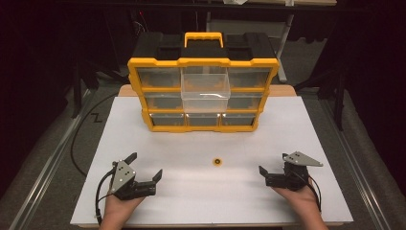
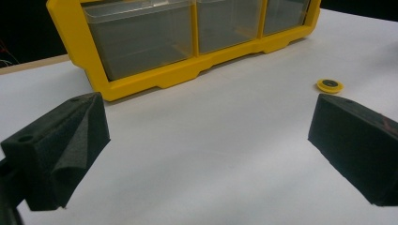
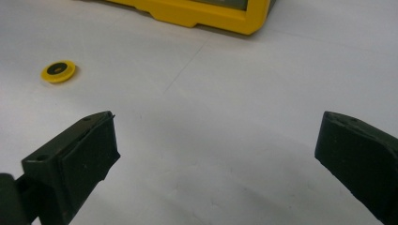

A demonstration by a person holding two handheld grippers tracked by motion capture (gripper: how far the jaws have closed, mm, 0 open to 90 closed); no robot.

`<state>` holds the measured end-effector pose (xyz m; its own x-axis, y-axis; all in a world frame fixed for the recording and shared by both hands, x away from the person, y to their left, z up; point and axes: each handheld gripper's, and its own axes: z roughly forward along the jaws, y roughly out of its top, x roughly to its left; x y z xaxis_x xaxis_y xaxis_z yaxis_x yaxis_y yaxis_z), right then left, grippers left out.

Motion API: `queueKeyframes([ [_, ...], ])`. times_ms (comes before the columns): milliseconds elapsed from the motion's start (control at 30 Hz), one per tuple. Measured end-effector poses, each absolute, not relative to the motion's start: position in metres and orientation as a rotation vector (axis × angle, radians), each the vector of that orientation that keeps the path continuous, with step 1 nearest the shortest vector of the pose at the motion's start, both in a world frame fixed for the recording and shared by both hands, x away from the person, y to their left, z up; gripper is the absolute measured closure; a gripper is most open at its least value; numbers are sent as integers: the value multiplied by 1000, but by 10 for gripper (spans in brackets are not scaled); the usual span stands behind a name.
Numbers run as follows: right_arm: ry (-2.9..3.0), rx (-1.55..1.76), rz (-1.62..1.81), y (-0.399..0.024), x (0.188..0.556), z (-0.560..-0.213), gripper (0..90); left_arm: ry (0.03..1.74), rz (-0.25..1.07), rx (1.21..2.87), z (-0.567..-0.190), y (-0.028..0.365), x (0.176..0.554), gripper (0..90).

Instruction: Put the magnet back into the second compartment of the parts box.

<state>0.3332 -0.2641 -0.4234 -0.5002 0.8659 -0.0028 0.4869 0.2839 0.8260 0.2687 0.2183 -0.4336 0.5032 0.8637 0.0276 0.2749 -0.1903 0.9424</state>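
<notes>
A small yellow disc with a black centre (image 1: 218,162) lies flat on the white table (image 1: 306,139), between my two grippers and a little farther out. My left gripper (image 1: 146,165) rests near the front left, open and empty; in the left gripper view the disc (image 2: 329,85) sits just beyond the right jaw. My right gripper (image 1: 274,166) rests near the front right, also open with nothing between its jaws; in the right gripper view the disc (image 3: 57,71) lies ahead to the left. Both gripper midpoints (image 2: 209,126) (image 3: 216,136) hover over bare table.
A yellow and black organizer case (image 1: 203,62) stands upright at the back of the table, its rows of clear drawers facing me. One clear drawer (image 1: 205,88) in the middle column is pulled out. The case's bottom edge (image 2: 155,79) (image 3: 211,16) shows ahead of both grippers. A black cable (image 1: 76,139) loops on the floor at left.
</notes>
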Motion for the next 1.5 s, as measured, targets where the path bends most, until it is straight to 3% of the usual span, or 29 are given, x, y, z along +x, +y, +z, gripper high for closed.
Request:
queueKeyframes([
  [733,2305,1215,1028,-264,337,-428,2,962,715,1740,-434,217,269,2],
  [1500,2387,1060,1138,-198,358,-425,7,945,711,1739,-434,215,269,2],
])
